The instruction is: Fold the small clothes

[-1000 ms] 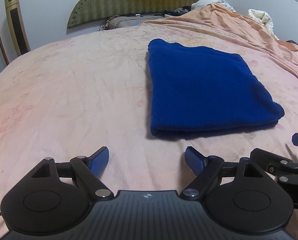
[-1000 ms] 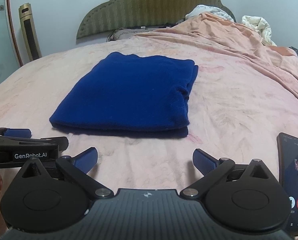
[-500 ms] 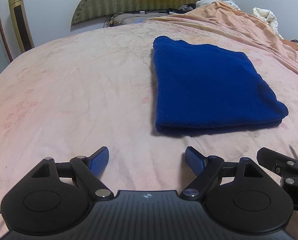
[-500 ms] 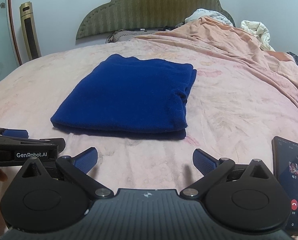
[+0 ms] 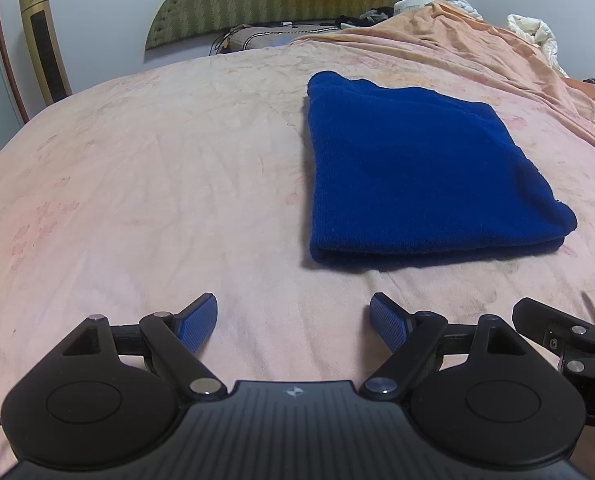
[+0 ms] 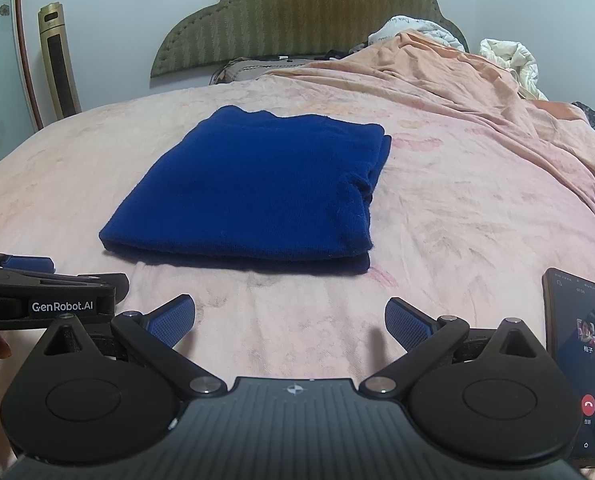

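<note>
Blue sweater [image 6: 253,192], folded flat on the bed [image 5: 137,168], at 12 o'clock of the right gripper [image 6: 290,320], 1 o'clock of the left gripper [image 5: 293,322]. Both fingers spread, holding nothing. Phone [image 6: 581,360] at 3 o'clock, seemingly mid-call.

A deep-blue knit garment [image 5: 421,172] lies folded into a flat, layered rectangle on the pink bed sheet [image 5: 157,184], edges roughly aligned.
</note>
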`<state>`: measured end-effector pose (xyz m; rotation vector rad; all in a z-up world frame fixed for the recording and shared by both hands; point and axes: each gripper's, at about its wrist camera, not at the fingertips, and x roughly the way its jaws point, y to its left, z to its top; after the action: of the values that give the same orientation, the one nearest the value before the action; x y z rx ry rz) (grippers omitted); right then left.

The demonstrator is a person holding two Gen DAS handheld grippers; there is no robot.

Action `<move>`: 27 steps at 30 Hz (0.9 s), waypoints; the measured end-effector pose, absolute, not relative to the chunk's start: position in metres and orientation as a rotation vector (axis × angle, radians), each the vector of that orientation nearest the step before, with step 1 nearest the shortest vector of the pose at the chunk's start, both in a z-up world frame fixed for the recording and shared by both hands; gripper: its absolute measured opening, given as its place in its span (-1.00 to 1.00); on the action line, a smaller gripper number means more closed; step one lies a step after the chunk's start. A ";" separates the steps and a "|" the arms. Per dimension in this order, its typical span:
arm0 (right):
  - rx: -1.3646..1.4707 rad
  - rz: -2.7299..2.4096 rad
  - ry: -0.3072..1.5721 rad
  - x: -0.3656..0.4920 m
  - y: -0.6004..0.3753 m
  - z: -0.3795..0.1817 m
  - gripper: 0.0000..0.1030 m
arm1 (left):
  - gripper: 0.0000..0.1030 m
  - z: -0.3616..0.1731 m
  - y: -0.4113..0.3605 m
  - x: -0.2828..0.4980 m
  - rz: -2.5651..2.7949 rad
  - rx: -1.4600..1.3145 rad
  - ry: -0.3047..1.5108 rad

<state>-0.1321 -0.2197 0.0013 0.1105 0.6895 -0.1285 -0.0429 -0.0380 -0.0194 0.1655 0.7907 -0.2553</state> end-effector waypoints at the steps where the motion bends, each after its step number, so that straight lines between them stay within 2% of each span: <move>1: 0.109 -0.129 0.690 -0.131 -0.220 0.001 0.99 | 0.62 -0.020 -0.038 -0.043 -0.255 0.167 0.789; 27: 0.114 -0.138 0.683 -0.136 -0.217 0.006 0.99 | 0.62 -0.016 -0.042 -0.049 -0.256 0.181 0.785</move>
<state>-0.1359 -0.2169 0.0055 0.1142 0.6828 -0.1378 -0.0489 -0.0416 -0.0156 0.1807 0.7848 -0.2558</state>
